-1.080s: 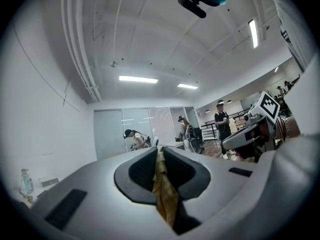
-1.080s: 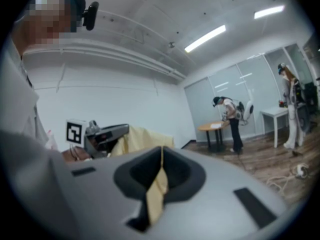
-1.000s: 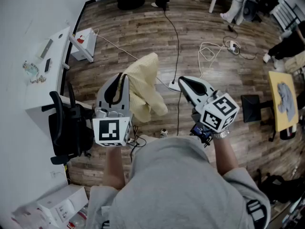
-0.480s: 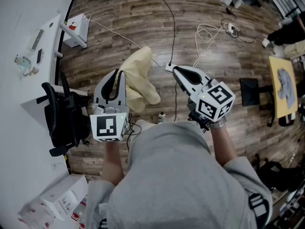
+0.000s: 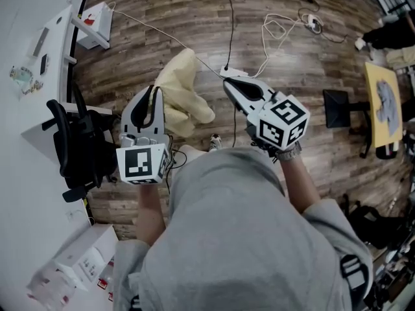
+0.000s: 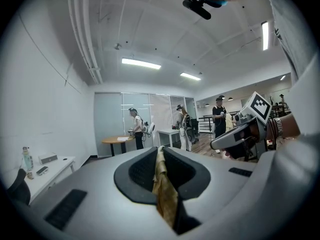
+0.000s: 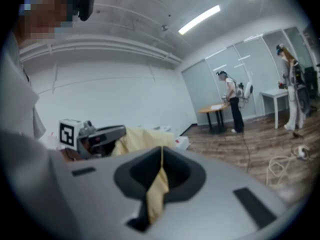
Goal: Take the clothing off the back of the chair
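Clothing (image 5: pixel 179 91), a pale yellow garment, hangs bunched in the air between our two grippers, over the wooden floor (image 5: pixel 188 24). It is off the black chair (image 5: pixel 76 153), which stands apart from it at our left.

We hold it with the left tongs (image 5: pixel 155 91), which are clamped on a thin fold of the cloth; in the left gripper view the fold runs up through the narrow slot between the jaws. The right tongs (image 5: pixel 227 81) are likewise pressed together on a strip of the same yellow fabric, which shows in the right gripper view trailing down from the jaws. Both grippers point away from us and roughly level, side by side, each with its marker cube nearest our grey top (image 5: pixel 233 238).

Beyond the chair, at the left edge, stands a white bench (image 5: pixel 45 102) with a few small items on it. A white box (image 5: pixel 97 19) sits on the floor farther out, and loose cables (image 5: pixel 279 28) trail across the boards. In the gripper views, other people (image 6: pixel 136 128) stand by a round table (image 6: pixel 117 140) at the far end of the room.
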